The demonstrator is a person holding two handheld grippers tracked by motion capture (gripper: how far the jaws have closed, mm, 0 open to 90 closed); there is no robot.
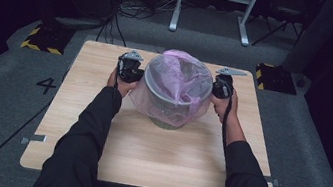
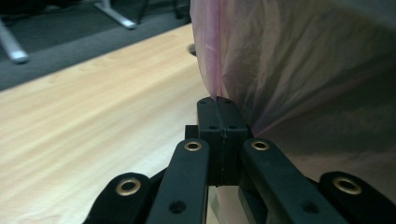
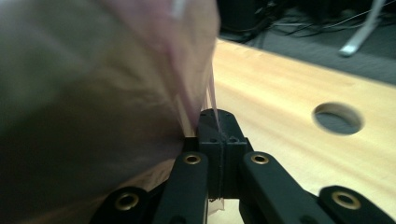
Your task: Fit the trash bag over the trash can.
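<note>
Presently | pink liner point(image 1: 176, 82) was draped over grey bin point(image 1: 168, 109) near bench point(image 1: 144, 156) far edge | left tongs point(image 2: 218, 105), right tongs point(image 3: 219, 122) were clamped on liner film | both sides judged best drawn down evenly.

Both forearms, in black sleeves, are extended forward from the bottom of the high view, roughly parallel. The black two-jaw left gripper point(image 1: 130, 69) is held in the left hand point(image 1: 122, 85), the black two-jaw right gripper point(image 1: 223, 86) in the right hand point(image 1: 224, 104). Jaws on both are seen pressed fully together, each pinching thin pink film.
</note>
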